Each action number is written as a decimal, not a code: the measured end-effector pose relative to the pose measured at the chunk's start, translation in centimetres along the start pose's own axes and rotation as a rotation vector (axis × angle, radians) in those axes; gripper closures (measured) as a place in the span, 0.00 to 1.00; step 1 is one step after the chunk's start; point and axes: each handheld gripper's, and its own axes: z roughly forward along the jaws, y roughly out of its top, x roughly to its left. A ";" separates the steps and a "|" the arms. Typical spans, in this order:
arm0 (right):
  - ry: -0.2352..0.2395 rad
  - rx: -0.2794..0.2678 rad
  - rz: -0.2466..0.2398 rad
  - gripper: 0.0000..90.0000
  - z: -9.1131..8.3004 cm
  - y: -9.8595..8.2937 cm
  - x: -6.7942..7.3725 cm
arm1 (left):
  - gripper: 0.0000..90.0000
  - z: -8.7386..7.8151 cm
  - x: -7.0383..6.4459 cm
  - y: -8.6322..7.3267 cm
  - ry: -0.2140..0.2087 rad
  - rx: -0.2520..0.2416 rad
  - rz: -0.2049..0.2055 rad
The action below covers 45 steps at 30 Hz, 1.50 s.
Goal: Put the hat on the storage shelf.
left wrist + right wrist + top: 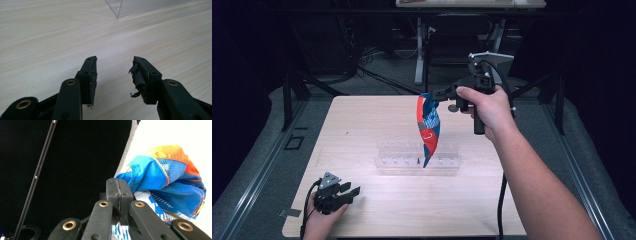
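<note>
A blue, orange and red garment (428, 127) hangs bunched in the air over the middle of the table, its lower tip reaching down to a clear acrylic rack (417, 159). My right gripper (435, 94) is shut on the garment's top edge, held high by a hand at the right. In the right gripper view the jaws (119, 192) are pressed together with the blue fabric (160, 182) spilling to their right. My left gripper (351, 190) rests at the table's near left corner, open, with bare wood between its jaws (114, 72).
The light wooden table (362, 125) stands on a grey floor. A corner of the clear rack (130, 7) shows in the left gripper view. Table legs and cables (419, 55) lie beyond the far edge. A black cable (500, 200) trails from the right hand.
</note>
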 end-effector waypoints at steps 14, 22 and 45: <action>0.019 -0.017 0.025 1.00 2.1 0.7 -0.1 | 0.61 0.0 0.0 0.0 0.001 -0.002 0.000; 0.031 -0.014 0.035 1.00 3.0 0.8 -0.4 | 0.61 0.0 0.0 0.1 -0.001 0.000 0.004; -0.013 -0.034 0.056 1.00 3.2 0.7 -1.9 | 0.61 -0.1 -0.6 0.3 -0.006 0.000 0.019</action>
